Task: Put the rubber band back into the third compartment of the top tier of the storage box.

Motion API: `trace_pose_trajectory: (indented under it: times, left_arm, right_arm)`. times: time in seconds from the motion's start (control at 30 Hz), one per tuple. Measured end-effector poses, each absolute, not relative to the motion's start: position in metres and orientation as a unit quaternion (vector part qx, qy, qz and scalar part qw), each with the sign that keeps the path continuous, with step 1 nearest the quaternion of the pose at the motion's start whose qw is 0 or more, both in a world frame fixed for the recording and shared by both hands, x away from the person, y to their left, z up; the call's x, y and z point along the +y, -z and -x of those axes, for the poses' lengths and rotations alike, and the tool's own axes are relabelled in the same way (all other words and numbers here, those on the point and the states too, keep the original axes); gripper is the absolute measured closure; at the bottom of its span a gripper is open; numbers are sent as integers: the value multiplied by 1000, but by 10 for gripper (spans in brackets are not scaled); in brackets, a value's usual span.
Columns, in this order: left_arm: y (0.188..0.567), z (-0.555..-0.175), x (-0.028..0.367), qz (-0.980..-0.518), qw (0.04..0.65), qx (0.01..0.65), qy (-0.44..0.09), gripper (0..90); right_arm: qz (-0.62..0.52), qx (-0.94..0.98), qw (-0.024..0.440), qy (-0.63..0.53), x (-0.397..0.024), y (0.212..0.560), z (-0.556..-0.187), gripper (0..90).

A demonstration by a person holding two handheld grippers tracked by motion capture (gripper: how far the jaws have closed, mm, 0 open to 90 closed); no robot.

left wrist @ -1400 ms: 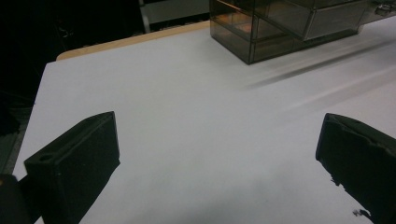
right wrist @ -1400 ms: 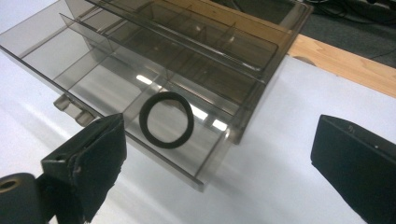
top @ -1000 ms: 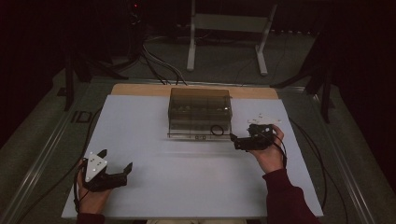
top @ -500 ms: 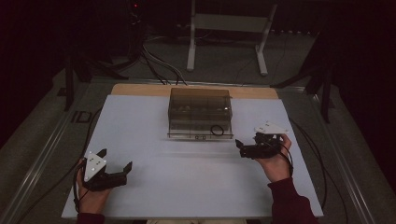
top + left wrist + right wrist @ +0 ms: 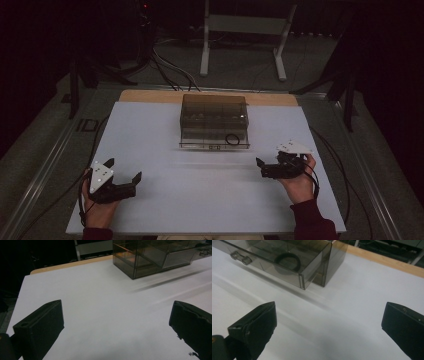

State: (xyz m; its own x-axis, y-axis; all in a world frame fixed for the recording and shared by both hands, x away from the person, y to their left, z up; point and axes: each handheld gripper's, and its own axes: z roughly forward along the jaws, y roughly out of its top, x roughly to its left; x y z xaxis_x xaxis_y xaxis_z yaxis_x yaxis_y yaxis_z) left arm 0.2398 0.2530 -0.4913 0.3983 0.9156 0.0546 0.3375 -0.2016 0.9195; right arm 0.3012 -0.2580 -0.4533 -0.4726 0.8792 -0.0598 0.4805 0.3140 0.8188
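On the white table (image 5: 165,145) the smoky drawer box (image 5: 214,120) sits mid-back, its drawer pulled out with a black ring (image 5: 232,139) inside; my left gripper (image 5: 122,176) and right gripper (image 5: 261,165) rest empty with jaws apart, so I'd judge closing the drawer wants a square, gentle push.

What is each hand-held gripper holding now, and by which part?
Nothing is held. The left hand-held gripper and the right hand-held gripper are both open over the white table, with bare table between their jaws. The black ring lies in the drawer.

Dark room, grey floor (image 5: 45,135) — cables (image 5: 172,70) trailing, white metal stand (image 5: 242,30) beyond the table (image 5: 150,130).
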Motion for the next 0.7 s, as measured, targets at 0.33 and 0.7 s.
trace_pose_trajectory:
  times: [0.33,0.7]
  left_arm:
    - [490,-240,256,-701,454,445,-323,4]
    - [487,-239,257,-694,468,440,-326,4]
  right_arm:
    - [-441,763,272,-387,-267,464,-284,5]
    - [-442,743,265,-427,-286,478,-268,4]
